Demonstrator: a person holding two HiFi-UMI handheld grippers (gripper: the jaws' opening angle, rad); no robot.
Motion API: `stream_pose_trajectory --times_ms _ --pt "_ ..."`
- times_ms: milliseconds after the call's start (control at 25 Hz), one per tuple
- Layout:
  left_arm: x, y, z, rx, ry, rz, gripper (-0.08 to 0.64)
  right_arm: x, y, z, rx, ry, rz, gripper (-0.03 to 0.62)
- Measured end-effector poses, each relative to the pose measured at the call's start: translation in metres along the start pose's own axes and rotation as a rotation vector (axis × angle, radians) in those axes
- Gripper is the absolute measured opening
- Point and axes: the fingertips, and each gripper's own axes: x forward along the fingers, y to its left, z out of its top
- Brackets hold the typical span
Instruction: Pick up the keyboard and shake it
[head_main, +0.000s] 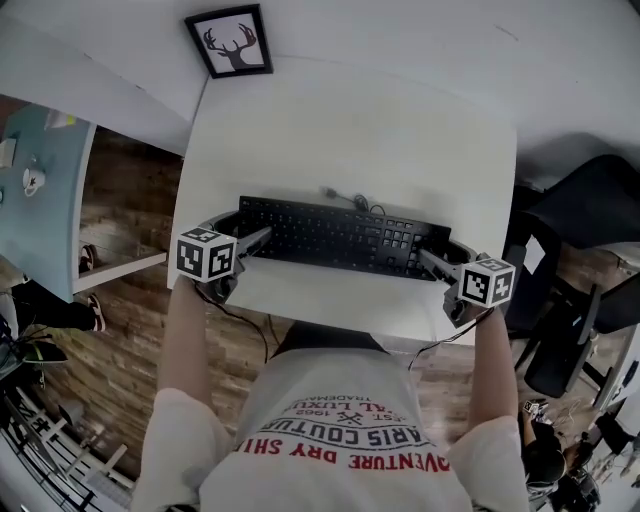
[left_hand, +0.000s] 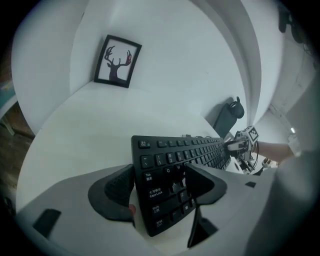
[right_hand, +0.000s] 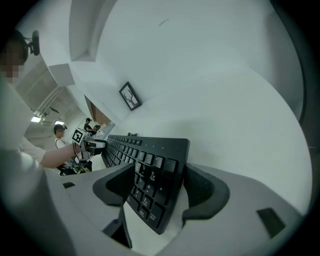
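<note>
The black keyboard lies on the white bench, near its front edge. The left gripper and the right gripper straddle its two ends, jaws spread, pads not pressing it.

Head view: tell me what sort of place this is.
Probably an office or lab workspace: a black keyboard on a white table, dark office chairs at the right, a framed deer picture.

Keyboard keys read Tab, Caps Lock, Q, W; shirt print shows DRY, 1962 (rest cut off).
</note>
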Motion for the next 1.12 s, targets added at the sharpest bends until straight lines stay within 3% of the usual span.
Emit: stream_pose_trajectory --times_ms 200,440,720,880,1120 --pt "-0.003 0.005 0.001 -0.022 -0.007 -0.077 0.301 0.001 0.0 -0.002 -0.064 0.024 0.026 0.304" --pt "0.0 0.002 0.002 0.02 -0.012 -0.073 0.285 0.0 -0.004 0.002 -0.031 -0.039 0.003 0.276" --pt "-0.008 0.003 0.01 -0.158 -0.187 -0.1 0.258 -0.004 0.002 0.0 -0.035 -0.058 -0.014 0.265" --pt "-0.011 -0.005 0.004 -0.126 -0.189 -0.093 0.255 -0.011 0.003 -0.008 -0.048 -0.061 -0.03 0.262" --pt "-0.036 -0.031 0.02 -0.064 -0.269 -0.087 0.255 -0.045 0.014 0.011 -0.045 -0.205 -0.013 0.236"
